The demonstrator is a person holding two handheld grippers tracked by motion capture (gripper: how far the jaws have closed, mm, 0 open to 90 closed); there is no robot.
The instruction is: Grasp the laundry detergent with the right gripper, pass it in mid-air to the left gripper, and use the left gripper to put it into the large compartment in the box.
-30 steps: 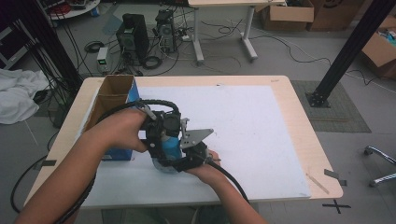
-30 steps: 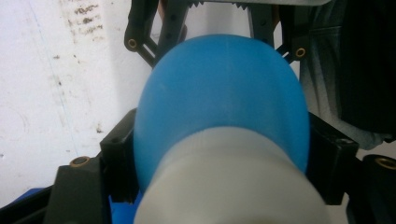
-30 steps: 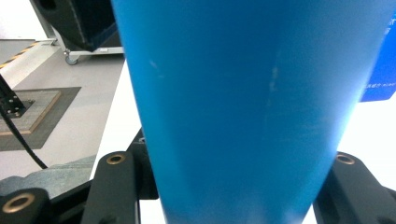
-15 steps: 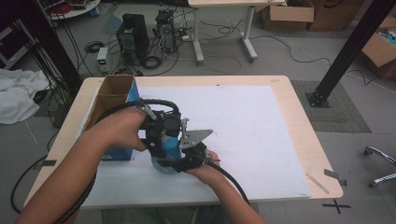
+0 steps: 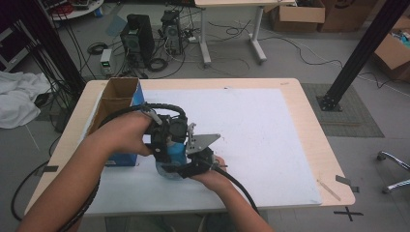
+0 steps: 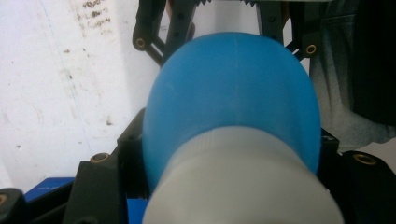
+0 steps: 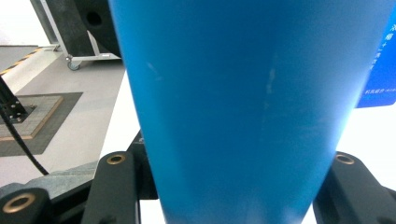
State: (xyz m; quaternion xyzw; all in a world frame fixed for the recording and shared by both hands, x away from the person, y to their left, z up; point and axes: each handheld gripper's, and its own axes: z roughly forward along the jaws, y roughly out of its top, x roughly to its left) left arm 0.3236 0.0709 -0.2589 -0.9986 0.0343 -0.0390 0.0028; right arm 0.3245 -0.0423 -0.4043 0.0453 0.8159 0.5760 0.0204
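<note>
White matting covers the wooden table (image 5: 300, 125). Above it, the left gripper (image 5: 167, 140), just closing, clamps the blue plastic bottle (image 6: 233, 107) seemingly at its white cap (image 6: 243, 186); the right gripper (image 5: 191, 166) clenches its body.

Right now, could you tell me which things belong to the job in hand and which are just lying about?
In hand:
blue bottle, white cap
left tongs shut on the cap
right tongs shut on the bottle

Lying about:
open cardboard box
white mat
</note>
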